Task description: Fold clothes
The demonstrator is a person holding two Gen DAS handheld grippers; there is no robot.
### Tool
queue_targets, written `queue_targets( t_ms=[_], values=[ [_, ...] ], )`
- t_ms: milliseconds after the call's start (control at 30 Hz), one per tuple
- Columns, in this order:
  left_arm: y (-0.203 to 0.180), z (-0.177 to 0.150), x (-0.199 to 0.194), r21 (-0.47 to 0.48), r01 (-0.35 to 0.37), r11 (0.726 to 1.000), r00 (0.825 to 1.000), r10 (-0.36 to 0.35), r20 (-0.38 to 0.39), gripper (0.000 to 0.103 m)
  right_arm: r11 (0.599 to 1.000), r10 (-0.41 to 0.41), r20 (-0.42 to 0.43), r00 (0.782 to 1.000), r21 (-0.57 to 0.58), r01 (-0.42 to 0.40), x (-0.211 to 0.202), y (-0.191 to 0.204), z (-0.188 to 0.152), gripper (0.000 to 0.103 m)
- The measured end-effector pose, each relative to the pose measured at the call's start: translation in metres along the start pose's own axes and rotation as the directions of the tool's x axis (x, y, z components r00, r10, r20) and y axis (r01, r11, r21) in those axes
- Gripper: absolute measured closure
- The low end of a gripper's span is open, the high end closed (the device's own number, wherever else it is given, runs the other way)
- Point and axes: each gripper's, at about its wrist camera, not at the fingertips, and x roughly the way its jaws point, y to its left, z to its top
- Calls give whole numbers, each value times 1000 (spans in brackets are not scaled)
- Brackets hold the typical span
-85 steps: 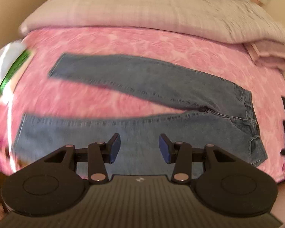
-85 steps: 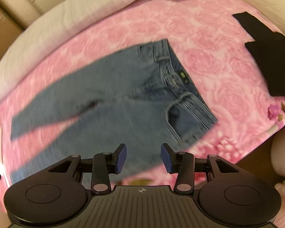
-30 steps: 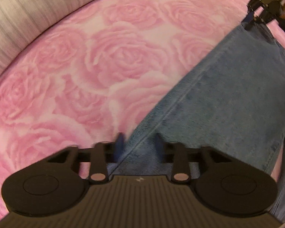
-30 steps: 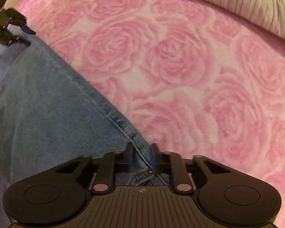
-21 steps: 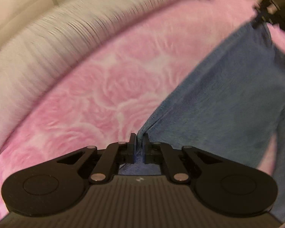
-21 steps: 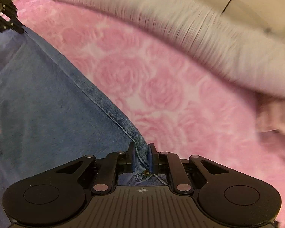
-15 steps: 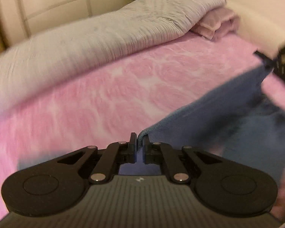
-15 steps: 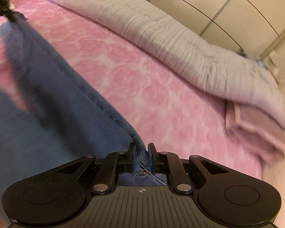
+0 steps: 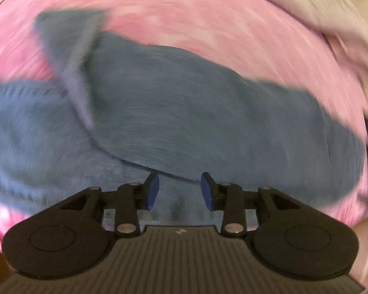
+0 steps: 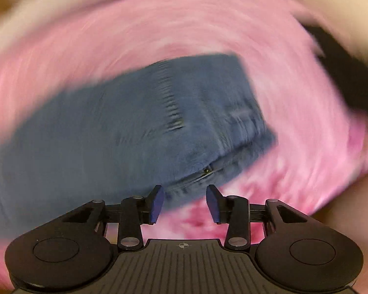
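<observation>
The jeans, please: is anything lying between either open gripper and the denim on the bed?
Nothing visible does. The left gripper hangs open right over the jeans, and the right gripper is open at their waist edge. The black garment lies off to the side on the pink bedspread.

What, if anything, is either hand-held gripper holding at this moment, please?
Nothing: the left hand-held gripper and the right hand-held gripper both stand open, with the jeans lying loose on the pink bedspread.

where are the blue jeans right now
The blue denim jeans lie folded lengthwise on the pink rose-patterned bedspread, just ahead of both open grippers, left gripper and right gripper; neither holds them.
</observation>
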Motion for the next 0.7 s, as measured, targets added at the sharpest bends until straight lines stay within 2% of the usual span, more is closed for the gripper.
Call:
queue_targets(
  t_ms=[33, 100, 167, 233, 333, 500, 600, 700],
  values=[
    [7, 1, 1, -70, -3, 998, 1000, 4, 18, 71, 986, 55, 18, 998, 157, -57, 4, -16, 2, 62],
    [20, 3, 4, -196, -13, 980, 998, 23, 50, 70, 916, 135, 65, 989, 373, -149, 11, -45, 6, 62],
    [29, 6, 8, -273, -28, 962, 996, 50, 75, 70, 848, 169, 114, 979, 489, -203, 16, -67, 12, 62],
    [39, 8, 10, -335, -39, 941, 992, 78, 103, 70, 817, 175, 151, 973, 529, -229, 18, -82, 15, 62],
    [53, 11, 15, -408, -52, 911, 982, 120, 143, 70, 796, 171, 198, 965, 550, -253, 18, -100, 22, 62],
    [74, 12, 27, -509, -36, 860, 973, 146, 179, 70, 730, 194, 258, 946, 606, -315, 34, -125, 31, 62],
    [71, 15, 32, -503, -20, 864, 971, 138, 198, 70, 711, 229, 270, 935, 610, -350, 48, -132, 36, 62],
    [66, 15, 34, -473, -35, 880, 967, 150, 207, 72, 724, 243, 245, 939, 598, -343, 62, -133, 39, 62]
  ],
)
